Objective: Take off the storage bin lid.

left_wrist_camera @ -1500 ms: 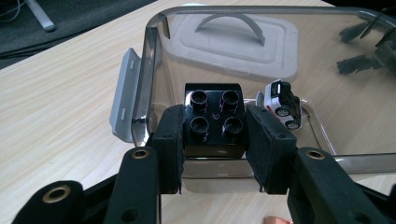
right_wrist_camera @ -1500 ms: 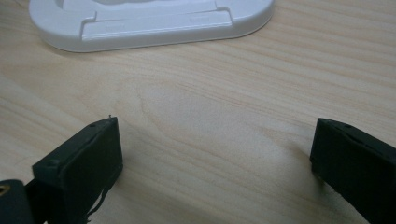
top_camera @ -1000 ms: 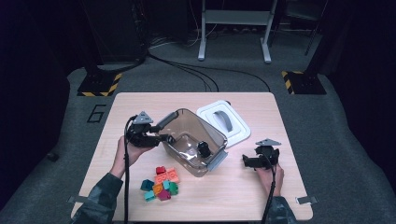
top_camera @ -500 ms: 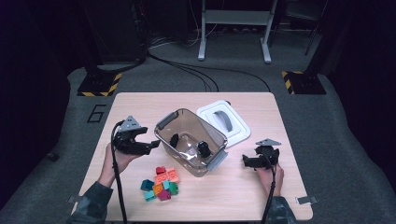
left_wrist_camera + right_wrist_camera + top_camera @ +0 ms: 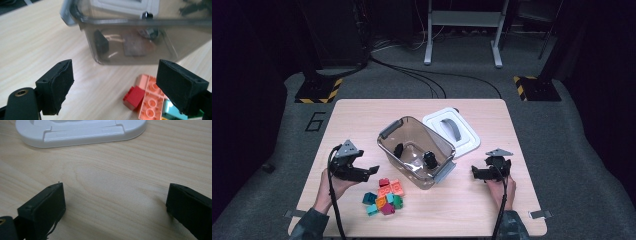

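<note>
A smoky see-through bin [image 5: 387, 131] stands mid-table with two small black pieces [image 5: 429, 159] inside. Just in front of it lies a pile of coloured bricks [image 5: 384, 197]. My left gripper [image 5: 373, 170] sits low at the left of the pile and points at it. Its jaws have just been opening and stand open with nothing between them. In the left gripper view [image 5: 115, 86] the bin [image 5: 130, 22] is ahead, with a salmon brick [image 5: 150, 100] and a red brick [image 5: 132, 98] near the right jaw. My right gripper [image 5: 474, 173] rests open on bare wood [image 5: 115, 205], right of the bin.
The bin's white lid [image 5: 452, 130] lies flat behind and right of the bin, and its edge is ahead of the right gripper [image 5: 80, 132]. Cables trail from both grippers toward the near table edge. Dark floor with stands surrounds the table.
My left gripper has drawn back from the bin's left rim toward the near left and sunk toward the table, its jaws spreading. The right gripper has stayed put.
</note>
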Demonstrator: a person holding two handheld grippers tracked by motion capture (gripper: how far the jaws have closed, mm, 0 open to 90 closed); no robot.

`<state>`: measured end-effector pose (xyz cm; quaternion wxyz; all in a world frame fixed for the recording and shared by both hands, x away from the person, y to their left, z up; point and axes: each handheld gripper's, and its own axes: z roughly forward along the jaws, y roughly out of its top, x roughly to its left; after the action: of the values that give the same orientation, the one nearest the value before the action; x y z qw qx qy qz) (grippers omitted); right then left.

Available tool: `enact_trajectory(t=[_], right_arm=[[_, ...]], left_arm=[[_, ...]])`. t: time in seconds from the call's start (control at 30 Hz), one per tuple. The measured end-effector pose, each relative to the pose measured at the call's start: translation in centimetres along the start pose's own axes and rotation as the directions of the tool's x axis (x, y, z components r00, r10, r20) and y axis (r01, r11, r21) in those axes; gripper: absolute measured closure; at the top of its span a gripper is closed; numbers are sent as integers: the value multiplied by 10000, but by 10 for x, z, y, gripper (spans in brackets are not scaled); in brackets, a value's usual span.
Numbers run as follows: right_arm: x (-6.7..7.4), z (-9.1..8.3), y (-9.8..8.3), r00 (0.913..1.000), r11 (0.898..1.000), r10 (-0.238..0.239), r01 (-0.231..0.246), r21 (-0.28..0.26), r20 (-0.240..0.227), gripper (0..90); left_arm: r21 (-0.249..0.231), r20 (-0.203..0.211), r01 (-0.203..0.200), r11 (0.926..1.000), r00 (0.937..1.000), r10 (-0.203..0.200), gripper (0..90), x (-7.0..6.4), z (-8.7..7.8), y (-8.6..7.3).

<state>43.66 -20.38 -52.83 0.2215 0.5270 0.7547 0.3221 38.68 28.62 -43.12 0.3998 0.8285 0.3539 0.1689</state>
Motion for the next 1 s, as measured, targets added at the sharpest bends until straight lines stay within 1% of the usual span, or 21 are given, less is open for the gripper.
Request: enact_trajectory(t=[0.07, 0.1, 0.13, 0.23, 0.27, 0.33, 0.37, 0.43, 0.47, 0.53, 0.57, 0.6, 0.63, 0.67, 0.7, 0.73, 0.83, 0.9, 0.93, 0.97, 1.0], right_arm=[[0, 0, 0, 10000, 10000, 0, 0, -1, -1, 15], [0, 0, 0, 10000, 10000, 0, 0, 0, -1, 15], [0, 0, 0, 10000, 10000, -5, 5, -2, 1, 15], [0, 0, 0, 10000, 10000, -2, 2, 0, 1, 15], [0, 0, 0, 10000, 10000, -3, 3, 2, 1, 15], [0, 0, 0, 10000, 10000, -7, 7, -1, 1, 15], [0, 0, 0, 10000, 10000, -4, 4, 1, 1, 15], [0, 0, 0, 10000, 10000, -5, 5, 1, 1, 15], [0, 0, 0, 10000, 10000, -4, 4, -1, 1, 15], [0, 0, 0, 10000, 10000, -2, 2, 0, 3, 15], [0, 0, 0, 10000, 10000, -4, 4, -1, 1, 15], [0, 0, 0, 10000, 10000, -4, 4, 0, 2, 15], [0, 0, 0, 10000, 10000, -3, 3, -1, 2, 15], [0, 0, 0, 10000, 10000, -4, 4, -2, 3, 15], [0, 0, 0, 10000, 10000, -8, 8, -3, 3, 15], [0, 0, 0, 10000, 10000, -2, 2, -2, 4, 15], [0, 0, 0, 10000, 10000, -2, 2, 1, 3, 15], [0, 0, 0, 10000, 10000, -10, 10, -4, 7, 15], [0, 0, 0, 10000, 10000, 0, 0, 0, 3, 15], [0, 0, 0, 10000, 10000, -3, 3, -3, 4, 15], [0, 0, 0, 10000, 10000, -2, 2, 0, 4, 15]], left_arm=[[88, 232, 51, 9999, 9997, -53, 139, 0, 4, -8], [114, 220, 69, 9999, 9997, -72, 141, 0, 6, -11], [171, 332, 108, 9998, 9994, -114, 142, -1, 9, -14], [444, 717, -12, 9990, 9974, -20, 161, -2, 20, -23], [626, 831, -32, 9980, 9965, -21, 187, -3, 24, -25], [787, 1192, -153, 9968, 9929, 58, 241, -5, 33, -29], [888, 1252, -220, 9958, 9921, 107, 243, -6, 37, -31], [1049, 1484, -372, 9938, 9887, 213, 296, -8, 44, -32], [1060, 1533, -347, 9938, 9880, 182, 321, -10, 47, -32], [1192, 1627, -427, 9920, 9864, 229, 381, -10, 52, -33], [1201, 1646, -329, 9922, 9863, 128, 421, -12, 54, -33], [1225, 1694, -422, 9916, 9853, 210, 435, -12, 55, -33], [1298, 1860, -414, 9907, 9824, 167, 462, -13, 56, -33], [1270, 1846, -541, 9904, 9824, 300, 492, -14, 57, -33], [1255, 1742, -592, 9903, 9840, 368, 512, -14, 58, -33], [1334, 1853, -659, 9889, 9819, 404, 540, -14, 57, -33], [1385, 1847, -739, 9876, 9816, 476, 611, -13, 58, -34], [1467, 1824, -632, 9872, 9826, 358, 645, -13, 59, -35], [1496, 1734, -700, 9863, 9839, 436, 656, -12, 59, -35], [1511, 1802, -648, 9864, 9829, 370, 662, -12, 59, -36], [1553, 1804, -721, 9852, 9826, 435, 663, -11, 59, -36]])
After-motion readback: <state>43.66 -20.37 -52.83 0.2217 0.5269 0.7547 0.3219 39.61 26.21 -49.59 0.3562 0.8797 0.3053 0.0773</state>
